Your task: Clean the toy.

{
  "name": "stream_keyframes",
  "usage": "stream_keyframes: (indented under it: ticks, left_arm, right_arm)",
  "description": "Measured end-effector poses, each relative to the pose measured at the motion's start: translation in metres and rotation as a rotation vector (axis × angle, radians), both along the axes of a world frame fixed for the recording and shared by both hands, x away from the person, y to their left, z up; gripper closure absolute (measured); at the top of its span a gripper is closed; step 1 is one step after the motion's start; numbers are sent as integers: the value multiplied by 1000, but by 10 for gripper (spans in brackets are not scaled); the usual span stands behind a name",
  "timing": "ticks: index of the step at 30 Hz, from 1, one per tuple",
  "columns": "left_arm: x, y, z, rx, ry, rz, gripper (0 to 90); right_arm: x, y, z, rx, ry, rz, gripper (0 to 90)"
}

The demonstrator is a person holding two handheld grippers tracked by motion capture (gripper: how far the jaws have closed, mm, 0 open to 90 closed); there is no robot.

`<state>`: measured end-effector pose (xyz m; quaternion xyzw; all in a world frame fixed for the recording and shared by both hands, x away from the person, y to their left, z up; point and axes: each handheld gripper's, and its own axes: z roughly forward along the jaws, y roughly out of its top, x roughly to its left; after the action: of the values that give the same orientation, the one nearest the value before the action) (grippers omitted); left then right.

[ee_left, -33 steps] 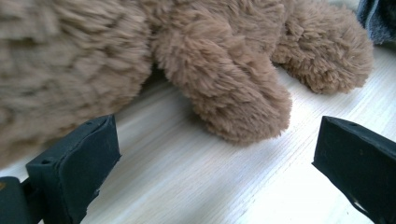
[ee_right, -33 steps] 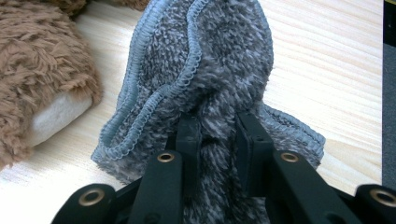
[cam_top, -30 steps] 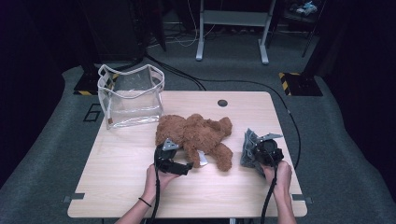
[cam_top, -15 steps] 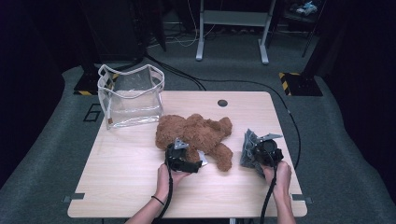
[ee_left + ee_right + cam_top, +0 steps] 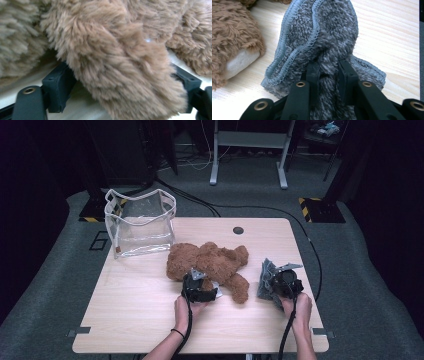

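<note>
At the tabletop's [image 5: 130,320] far left corner stands a clear bag [image 5: 141,222], upright and mouth up, well apart from both hands. Just right of it, mid-table, the bear [image 5: 210,262] lies sprawled with one limb stretching toward the near edge. The left claw [image 5: 200,285] has come in at that near side; in the left gripper view a thick furry limb [image 5: 125,75] sits between its two jaws, which have just been closing and stand wide, the pads [image 5: 58,86] brushing the fur on each side without clearly squeezing it.

To do this grip well, I would close until the plush compresses firmly, since loose pile slips. Take the limb near the body, not at its tip, so the bear does not swing when raised. Keep the lower jaw skimming the wood, not digging in.

Farther right, the right claw [image 5: 272,287] is pinched nearly shut on a grey cloth [image 5: 322,42], bunched upright between its jaws, just beside the bear's foot. Hold it quiet there, so the two do not tangle.
</note>
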<state>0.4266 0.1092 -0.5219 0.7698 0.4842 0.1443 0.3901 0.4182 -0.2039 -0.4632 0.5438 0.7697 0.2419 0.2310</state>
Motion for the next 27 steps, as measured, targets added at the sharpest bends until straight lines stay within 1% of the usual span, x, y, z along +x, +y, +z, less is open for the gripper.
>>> stream_keyframes:
  ticks: [1,2,3,4,5,6,7,9,10,11,12,13,17,18,19,20,21,23,24,25,27]
  left_arm:
    - [0,0,0,6,-2,-4,266]
    - [0,-1,0,-1,-14,8,287]
    - [0,-2,0,-4,-11,0,318]
    - [-1,-2,0,4,-13,-6,387]
    - [-1,-4,0,-1,-27,2,404]
    - [-2,-4,1,5,-31,-9,445]
    - [-2,-5,1,3,-38,-4,479]
    - [-3,-5,2,1,-67,-2,565]
    - [-3,-5,2,1,-67,-2,596]
    - [-3,-3,4,-6,-81,-13,628]
    - [-3,-2,5,-1,-85,-25,653]
    - [-3,-1,7,-2,-98,-35,674]
    - [-2,2,15,2,-149,-62,718]
    - [-2,2,17,-2,-160,-71,724]
    - [-2,3,20,3,-174,-81,729]
    - [-1,3,23,10,-180,-88,734]
    - [-1,4,26,7,-192,-94,737]
    - [0,4,31,9,-210,-104,743]
    - [1,5,34,12,-217,-116,745]
    - [1,5,34,12,-217,-116,747]
    - [3,7,41,18,-235,-138,749]
  right_arm:
    - [0,0,0,1,0,0,734]
    - [0,0,0,3,0,1,734]
    - [0,0,0,3,-1,0,734]
    - [0,0,0,2,-1,-2,734]
    - [0,0,0,3,-1,-2,734]
    - [0,0,0,4,0,-5,734]
    - [-1,0,1,1,4,-7,734]
    - [-1,0,1,5,-1,-4,734]
    - [-1,0,1,7,-1,-5,734]
    - [-1,-1,1,6,-2,-3,734]
    - [-1,-1,0,5,-3,-4,734]
    - [-2,-1,0,7,-1,-4,734]
    - [-2,-2,0,6,-3,-12,734]
    - [-1,-2,0,6,-10,-10,734]
    - [-2,-2,0,11,-9,-7,734]
    - [-2,-2,0,7,-12,-10,733]
    - [-2,-2,1,13,-6,-14,733]
    - [-2,-2,1,12,-7,-14,733]
    - [-2,-3,2,10,-10,-16,733]
    - [-2,-3,2,10,-8,-19,734]
    - [-1,-4,2,7,-15,-15,733]
